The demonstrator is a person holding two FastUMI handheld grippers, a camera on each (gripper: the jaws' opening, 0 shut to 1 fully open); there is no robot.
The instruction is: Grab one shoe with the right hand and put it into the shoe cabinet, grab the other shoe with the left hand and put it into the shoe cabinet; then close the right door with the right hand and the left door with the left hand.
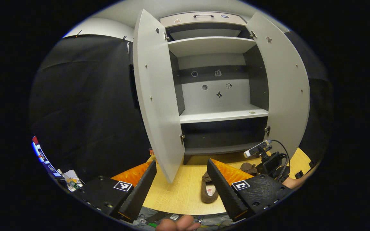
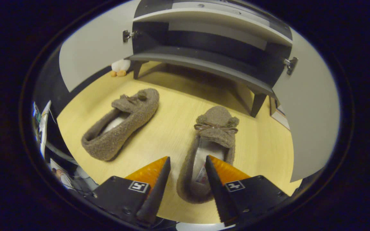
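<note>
Right gripper [image 2: 186, 183] spread apart, straddling the heel wall of the near fuzzy brown slipper with a bow [image 2: 212, 141], one finger outside, one inside the opening; contact not clear. Second fuzzy brown slipper [image 2: 122, 123] lying at ten o'clock on the pale wooden floor [image 2: 172, 128]. Left gripper [image 1: 181, 184] also apart, holding nothing, facing the grey two-door shoe cabinet [image 1: 215, 96] at twelve o'clock, both doors swung wide.

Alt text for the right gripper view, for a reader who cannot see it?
The open right gripper straddles the heel of a brown fuzzy slipper on a wooden floor. A second slipper lies left; the open shoe cabinet stands behind.
</note>
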